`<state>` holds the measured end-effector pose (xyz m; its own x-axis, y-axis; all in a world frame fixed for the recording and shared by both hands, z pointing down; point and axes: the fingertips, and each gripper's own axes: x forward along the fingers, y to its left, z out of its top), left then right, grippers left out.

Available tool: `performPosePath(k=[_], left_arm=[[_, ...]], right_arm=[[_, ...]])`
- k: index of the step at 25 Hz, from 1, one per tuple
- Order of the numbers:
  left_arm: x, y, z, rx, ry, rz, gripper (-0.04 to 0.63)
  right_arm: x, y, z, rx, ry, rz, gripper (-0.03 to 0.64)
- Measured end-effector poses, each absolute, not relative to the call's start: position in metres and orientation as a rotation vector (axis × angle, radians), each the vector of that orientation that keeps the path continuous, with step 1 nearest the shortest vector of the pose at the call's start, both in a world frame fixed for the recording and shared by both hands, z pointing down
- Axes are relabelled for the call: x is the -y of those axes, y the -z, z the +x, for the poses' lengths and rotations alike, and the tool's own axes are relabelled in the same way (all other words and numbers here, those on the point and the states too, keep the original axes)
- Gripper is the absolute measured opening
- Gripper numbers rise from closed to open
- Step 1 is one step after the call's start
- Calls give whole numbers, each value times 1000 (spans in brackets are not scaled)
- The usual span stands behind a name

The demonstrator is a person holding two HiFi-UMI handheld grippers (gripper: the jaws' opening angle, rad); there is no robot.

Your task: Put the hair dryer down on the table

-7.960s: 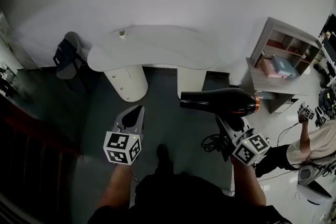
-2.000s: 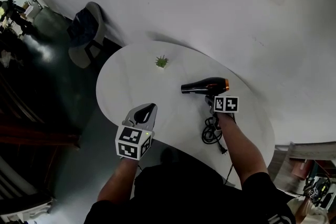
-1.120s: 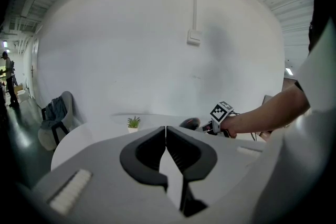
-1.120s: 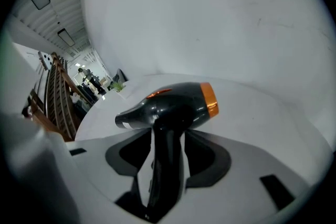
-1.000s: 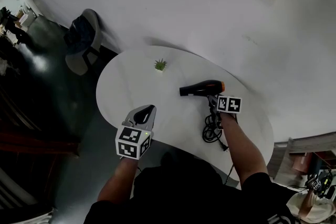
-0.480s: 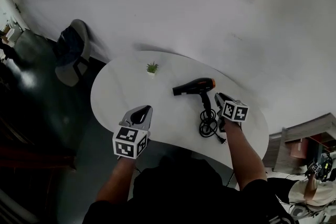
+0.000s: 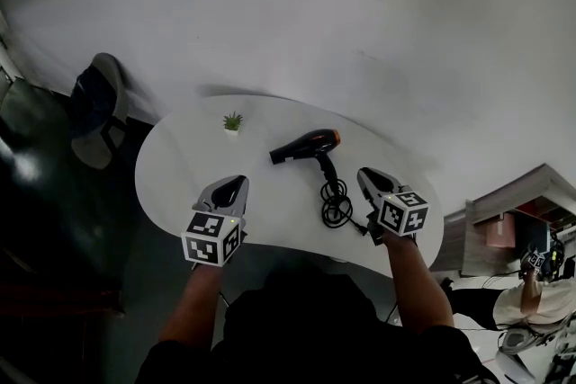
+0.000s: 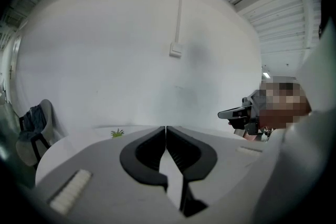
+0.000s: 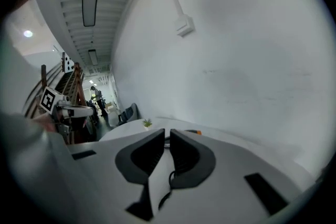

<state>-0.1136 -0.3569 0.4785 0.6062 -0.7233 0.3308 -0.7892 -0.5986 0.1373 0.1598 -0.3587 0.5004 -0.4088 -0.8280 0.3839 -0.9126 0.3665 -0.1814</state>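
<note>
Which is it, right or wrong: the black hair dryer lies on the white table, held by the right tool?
Wrong: head view shows the hair dryer on the table apart from the right tool, whose jaws just closed further, empty.

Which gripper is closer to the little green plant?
Left. The left gripper hangs at the table's near edge, in line with the plant. The right gripper, its jaws just closing on nothing, is farther off, past the hair dryer and its cord.

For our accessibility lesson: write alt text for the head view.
A black hair dryer with an orange rear ring lies on a white rounded table, its coiled black cord beside it. The right gripper, empty, its jaws just closing, hovers apart from it; the left gripper is shut.
</note>
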Motion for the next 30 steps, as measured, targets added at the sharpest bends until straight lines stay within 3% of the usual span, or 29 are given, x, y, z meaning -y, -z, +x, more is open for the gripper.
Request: performPosePath(k=[8,17,30], left_arm=[[357,-455,-88,1240,-260,2539,18],[361,-440,-68,1317,-262,2517,18],[364,-414,-30,1284,-286,2624,18]], right_arm=[[313,-454,185,2632,-678,1668,15],[294,-420,240,2672,-543,1719,14],[305,-364,226,2782,-249,1580,12]])
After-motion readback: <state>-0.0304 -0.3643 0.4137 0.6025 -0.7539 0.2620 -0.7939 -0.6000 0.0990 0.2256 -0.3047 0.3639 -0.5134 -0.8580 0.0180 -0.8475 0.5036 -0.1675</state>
